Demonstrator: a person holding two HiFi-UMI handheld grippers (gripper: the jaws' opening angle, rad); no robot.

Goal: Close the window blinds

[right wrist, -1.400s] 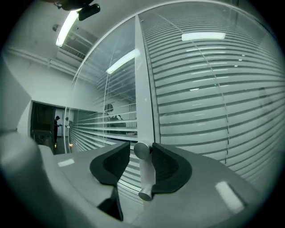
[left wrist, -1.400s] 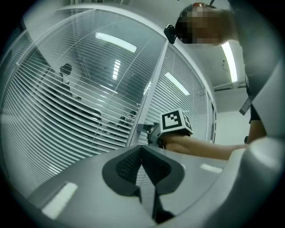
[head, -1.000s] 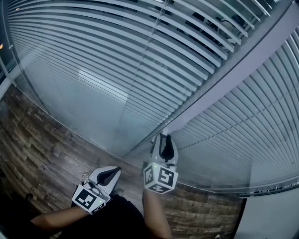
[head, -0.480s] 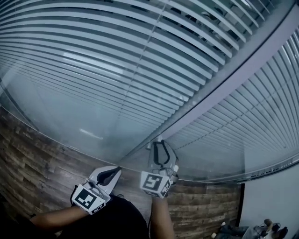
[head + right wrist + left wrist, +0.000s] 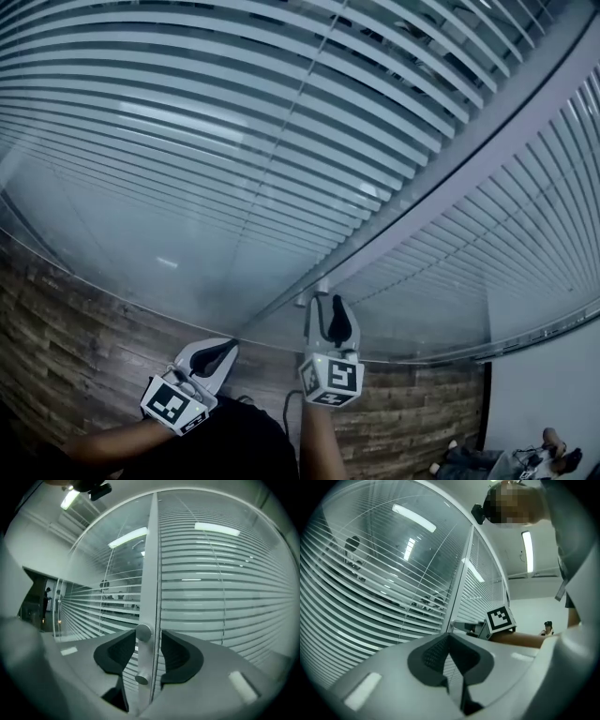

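Right gripper, its jaws just opening, stands wide astride the blind knob on the mullion between two panes of slatted window blinds. Left gripper, jaws together and empty, is to its left.

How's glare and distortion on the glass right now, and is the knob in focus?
Head view: dim, fisheye bows the blinds into arcs, faint light streaks on the glass. Left gripper view: bright ceiling-light reflections on the glass. Right gripper view: the knob is sharp; reflected light bars sit above it.
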